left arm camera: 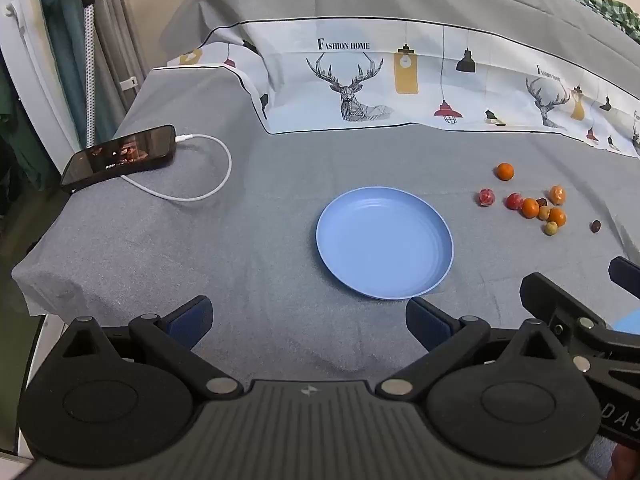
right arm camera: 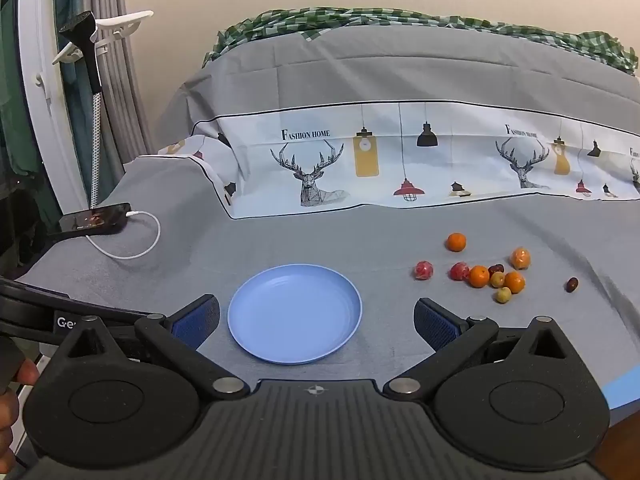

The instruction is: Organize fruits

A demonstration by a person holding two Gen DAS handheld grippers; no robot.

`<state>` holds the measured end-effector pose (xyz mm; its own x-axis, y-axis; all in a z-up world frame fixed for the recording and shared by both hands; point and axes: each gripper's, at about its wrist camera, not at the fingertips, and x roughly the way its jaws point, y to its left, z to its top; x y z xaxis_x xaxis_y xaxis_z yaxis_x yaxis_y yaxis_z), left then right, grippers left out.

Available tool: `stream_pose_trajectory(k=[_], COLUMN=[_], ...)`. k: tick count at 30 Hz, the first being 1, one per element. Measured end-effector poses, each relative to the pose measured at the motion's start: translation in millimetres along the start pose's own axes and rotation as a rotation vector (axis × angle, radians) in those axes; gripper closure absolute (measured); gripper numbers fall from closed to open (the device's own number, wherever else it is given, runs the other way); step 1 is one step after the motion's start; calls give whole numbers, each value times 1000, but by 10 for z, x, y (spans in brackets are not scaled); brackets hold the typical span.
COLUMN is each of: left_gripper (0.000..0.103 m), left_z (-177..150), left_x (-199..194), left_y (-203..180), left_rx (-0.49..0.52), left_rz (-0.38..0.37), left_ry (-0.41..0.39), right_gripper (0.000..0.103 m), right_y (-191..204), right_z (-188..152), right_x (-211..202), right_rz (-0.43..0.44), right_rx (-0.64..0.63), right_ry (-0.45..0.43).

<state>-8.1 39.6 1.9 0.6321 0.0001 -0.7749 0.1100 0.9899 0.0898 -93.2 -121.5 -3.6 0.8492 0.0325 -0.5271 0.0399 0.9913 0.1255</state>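
Lying empty, blue plate (right arm camera: 295,314), fruits (right arm camera: 486,274) apart rightward, tongs wide

Bare grey cloth (right arm camera: 360,236) surrounds the blue plate (right arm camera: 240,320); clustered fruits (right arm camera: 479,276) crowd its right.

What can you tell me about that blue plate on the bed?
The blue plate is round and shallow, with a raised rim and faint concentric rings inside; it looks like matte plastic. It lies flat and empty on the grey cloth. Nothing touches it: the small fruits lie apart, off to its right.
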Motion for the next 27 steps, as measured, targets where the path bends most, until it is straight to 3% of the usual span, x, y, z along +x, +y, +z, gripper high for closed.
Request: stream_pose_trajectory(k=[22,27], left_gripper=[0,0], left_z=[-2,-7], left_x=[-40,-35], left_y=[-32,-30], left_rx=[20,19], left_rz=[34,34], left_ry=[2,6], right_gripper=[0,0], right_y=[-80,-67], right_z=[-34,-27], right_x=[-28,-10], right_rz=[41,17], right_rx=[64,29], right_ry=[-58,-21])
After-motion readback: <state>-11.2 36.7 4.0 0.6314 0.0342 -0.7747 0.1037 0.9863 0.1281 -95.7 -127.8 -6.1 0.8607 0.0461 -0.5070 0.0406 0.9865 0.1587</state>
